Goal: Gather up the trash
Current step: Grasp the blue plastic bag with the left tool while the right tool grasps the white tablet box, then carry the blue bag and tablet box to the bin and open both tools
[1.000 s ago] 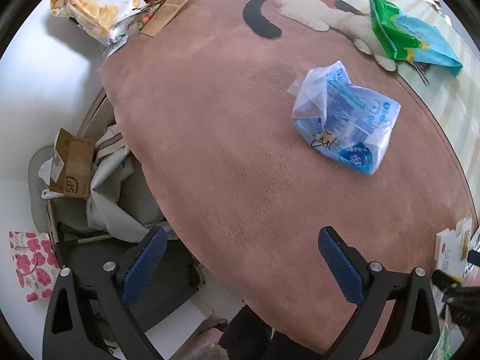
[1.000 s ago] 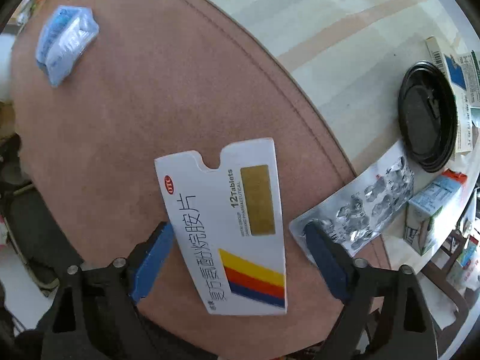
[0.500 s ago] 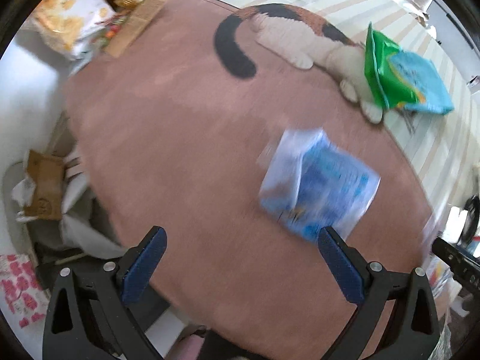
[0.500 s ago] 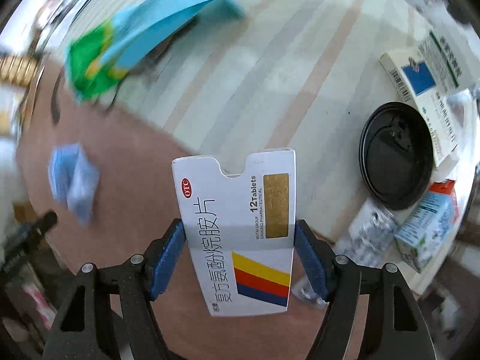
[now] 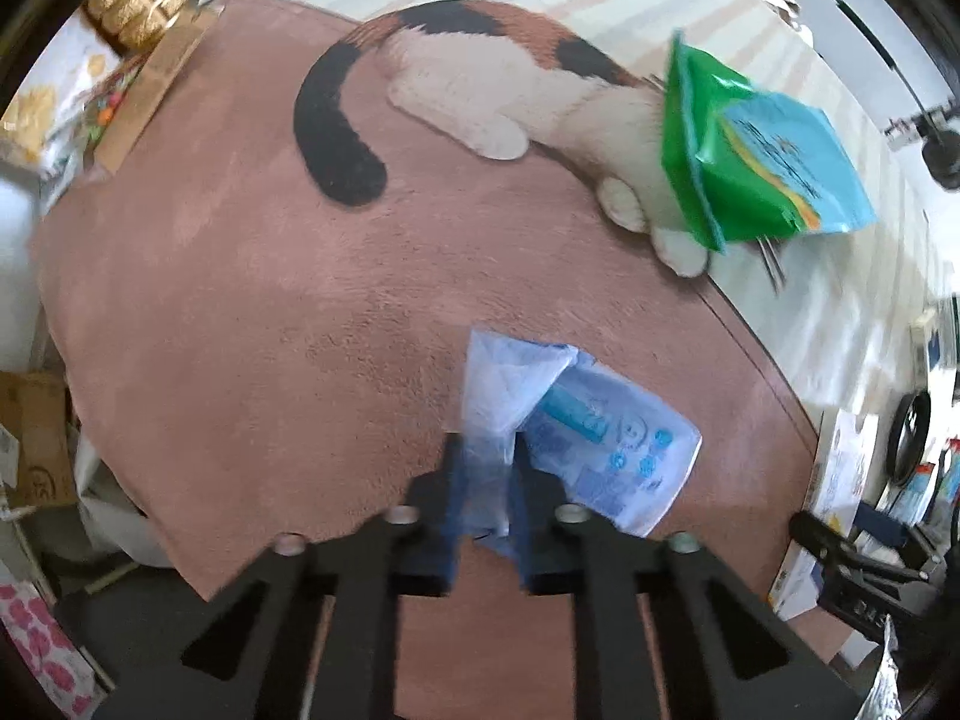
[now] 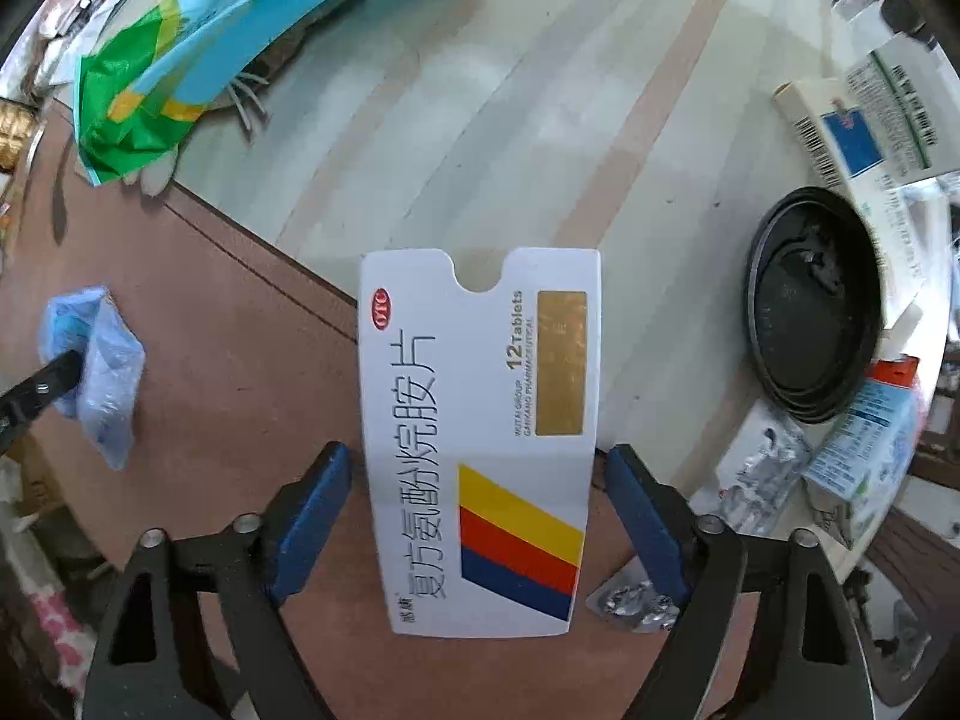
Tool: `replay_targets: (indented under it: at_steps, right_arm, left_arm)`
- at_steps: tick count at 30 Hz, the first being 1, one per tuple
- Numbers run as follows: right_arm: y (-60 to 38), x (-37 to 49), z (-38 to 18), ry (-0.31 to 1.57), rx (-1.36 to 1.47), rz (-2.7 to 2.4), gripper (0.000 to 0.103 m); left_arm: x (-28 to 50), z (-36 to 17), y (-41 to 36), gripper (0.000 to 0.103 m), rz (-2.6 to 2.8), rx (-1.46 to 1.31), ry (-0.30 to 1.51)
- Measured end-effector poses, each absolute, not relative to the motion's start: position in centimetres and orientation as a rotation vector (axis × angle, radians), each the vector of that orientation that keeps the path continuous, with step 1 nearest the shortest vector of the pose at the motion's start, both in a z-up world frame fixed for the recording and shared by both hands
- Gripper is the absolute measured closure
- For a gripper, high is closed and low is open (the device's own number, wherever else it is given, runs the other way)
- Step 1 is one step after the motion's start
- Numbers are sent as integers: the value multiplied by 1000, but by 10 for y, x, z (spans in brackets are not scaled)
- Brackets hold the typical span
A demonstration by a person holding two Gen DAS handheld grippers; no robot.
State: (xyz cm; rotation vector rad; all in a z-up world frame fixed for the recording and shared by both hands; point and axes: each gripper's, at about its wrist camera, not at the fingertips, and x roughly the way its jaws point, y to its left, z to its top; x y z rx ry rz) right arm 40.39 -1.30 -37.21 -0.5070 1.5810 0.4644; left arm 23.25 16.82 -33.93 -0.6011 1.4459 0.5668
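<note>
A crumpled blue plastic bag (image 5: 600, 438) lies on the pink-brown round mat (image 5: 240, 300). My left gripper (image 5: 486, 498) is shut on the bag's near corner, which bunches up between the pads. In the right wrist view the same bag (image 6: 108, 384) shows at the left, with one of the left gripper's fingers (image 6: 54, 375) on it. My right gripper (image 6: 478, 450) holds a white tablet box (image 6: 480, 390) with yellow, red and blue stripes. Its jaws are opening slightly, with the pads at the box's two side edges.
A green-and-blue foil bag (image 5: 762, 162) lies at the mat's far edge, over a calico cat figure (image 5: 480, 78). On the striped surface to the right are a black lid (image 6: 816, 312), a silver blister pack (image 6: 636, 597), a small carton (image 6: 864, 438) and medicine boxes (image 6: 858, 120).
My left gripper moved over the blue bag and closed on its corner. My right gripper closed on the tablet box and carried it from the mat toward the striped surface.
</note>
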Motion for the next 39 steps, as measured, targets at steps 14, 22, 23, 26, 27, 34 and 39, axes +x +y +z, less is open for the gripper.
replay_targets:
  at_steps: [14, 22, 23, 26, 27, 34, 39]
  right_arm:
    - [-15, 341, -302, 1515, -379, 620, 29]
    - [-5, 259, -247, 1447, -378, 784, 29]
    - [-5, 247, -246, 1440, -380, 798, 29]
    - [8, 201, -251, 1427, -379, 853, 29]
    - [13, 179, -251, 1427, -385, 872, 29]
    - [44, 43, -292, 1484, -473, 957, 29]
    - [63, -24, -381, 1559, -596, 946, 29]
  left_arm:
    - [183, -269, 146, 97, 667, -542, 1308]
    - [91, -217, 173, 97, 723, -601, 1165]
    - [76, -212, 176, 97, 732, -608, 1150]
    - [23, -204, 181, 97, 756, -631, 1121]
    - [4, -202, 183, 97, 764, -640, 1116]
    - [-131, -253, 199, 97, 814, -777, 1162]
    - [-190, -354, 217, 97, 835, -956, 1253]
